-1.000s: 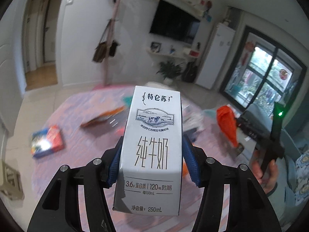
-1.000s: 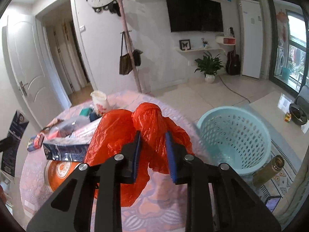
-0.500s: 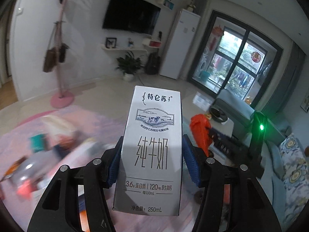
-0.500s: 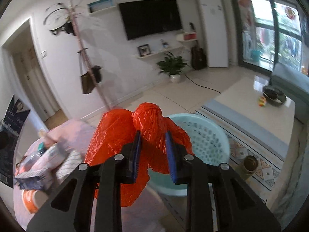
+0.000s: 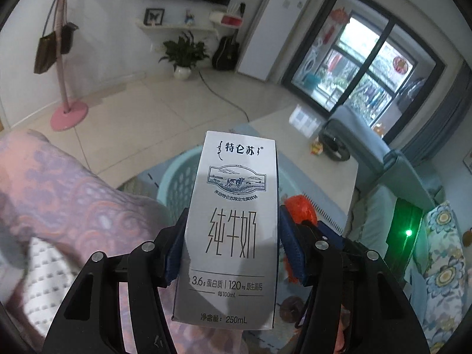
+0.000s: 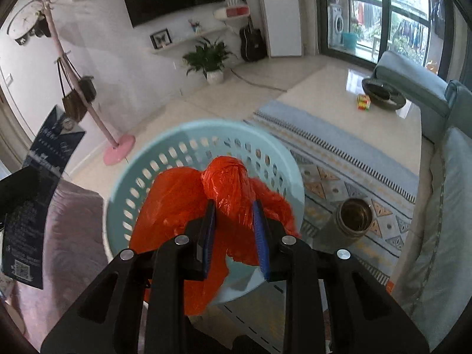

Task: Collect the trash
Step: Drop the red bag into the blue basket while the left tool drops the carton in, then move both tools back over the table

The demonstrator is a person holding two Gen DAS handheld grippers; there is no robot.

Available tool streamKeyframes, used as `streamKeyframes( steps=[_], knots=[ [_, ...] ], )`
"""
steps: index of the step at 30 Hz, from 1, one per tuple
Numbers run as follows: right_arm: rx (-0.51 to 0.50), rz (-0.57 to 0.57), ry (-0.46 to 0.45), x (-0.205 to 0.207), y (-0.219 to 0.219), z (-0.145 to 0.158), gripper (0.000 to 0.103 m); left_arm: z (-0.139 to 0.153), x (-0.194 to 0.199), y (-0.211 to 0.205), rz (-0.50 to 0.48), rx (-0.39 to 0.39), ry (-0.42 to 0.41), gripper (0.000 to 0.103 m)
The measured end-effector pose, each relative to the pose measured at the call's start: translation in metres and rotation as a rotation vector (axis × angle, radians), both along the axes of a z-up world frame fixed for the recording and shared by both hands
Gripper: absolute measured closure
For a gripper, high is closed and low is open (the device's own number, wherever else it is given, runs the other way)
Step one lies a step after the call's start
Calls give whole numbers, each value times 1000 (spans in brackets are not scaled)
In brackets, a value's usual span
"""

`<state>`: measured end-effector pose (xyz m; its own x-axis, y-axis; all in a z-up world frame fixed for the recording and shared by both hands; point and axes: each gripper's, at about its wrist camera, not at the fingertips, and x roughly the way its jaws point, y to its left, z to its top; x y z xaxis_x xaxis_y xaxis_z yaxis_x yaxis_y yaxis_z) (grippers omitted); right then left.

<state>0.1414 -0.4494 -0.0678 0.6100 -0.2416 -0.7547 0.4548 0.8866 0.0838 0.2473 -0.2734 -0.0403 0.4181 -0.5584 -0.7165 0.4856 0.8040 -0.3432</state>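
Drop-off step, I'd say: the pale blue laundry basket point(image 6: 206, 159) sits right below and ahead of the right hand-held gripper point(image 6: 233, 227), which is pinching a crumpled orange plastic bag point(image 6: 224, 194) over the opening and angled down at it. Next move is probably just opening up and letting it fall in. The left hand-held gripper point(image 5: 233, 250) is clamped on an upright milk carton point(image 5: 233, 224), basket rim point(image 5: 177, 177) peeking out behind it, so that needs to get over the basket too.

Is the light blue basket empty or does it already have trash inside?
Cannot tell fully. The visible inside of the basket looks bare, but the orange bag held in the right claw above it hides most of the bottom.
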Motion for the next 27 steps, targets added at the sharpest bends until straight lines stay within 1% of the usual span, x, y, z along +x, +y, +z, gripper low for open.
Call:
streamKeyframes(
  steps=[3,5,8,9,10,12,14,16,20,24,27],
  knots=[
    [-13,8,15,3,5,-6,80,-15,7,-6,-8,13,29,47],
    [-24,12,20,6,8,-6,76,-22,8,-10,-11,21,41,48],
    [-13,20,25,5,11,-6,60,-29,11,-13,-18,40,58,50],
    [-20,19,23,4,12,-4,52,-29,12,-12,-18,42,64,50],
    [-26,17,20,2,12,-3,47,-30,12,-10,-14,37,70,47],
    [-31,15,7,-2,13,2,46,-28,11,-5,-13,17,78,46],
    [-31,6,-7,-6,11,8,46,-24,6,-2,-6,18,62,45],
    [-17,-2,-32,-11,10,15,46,-16,-1,7,-1,5,47,43],
    [-25,6,-62,-19,18,30,46,2,-16,19,6,-22,17,43],
    [-43,47,-101,-29,39,50,46,28,-45,40,18,-54,-49,43],
    [-70,101,-146,-38,69,71,46,52,-69,63,28,-82,-112,43]
  ],
)
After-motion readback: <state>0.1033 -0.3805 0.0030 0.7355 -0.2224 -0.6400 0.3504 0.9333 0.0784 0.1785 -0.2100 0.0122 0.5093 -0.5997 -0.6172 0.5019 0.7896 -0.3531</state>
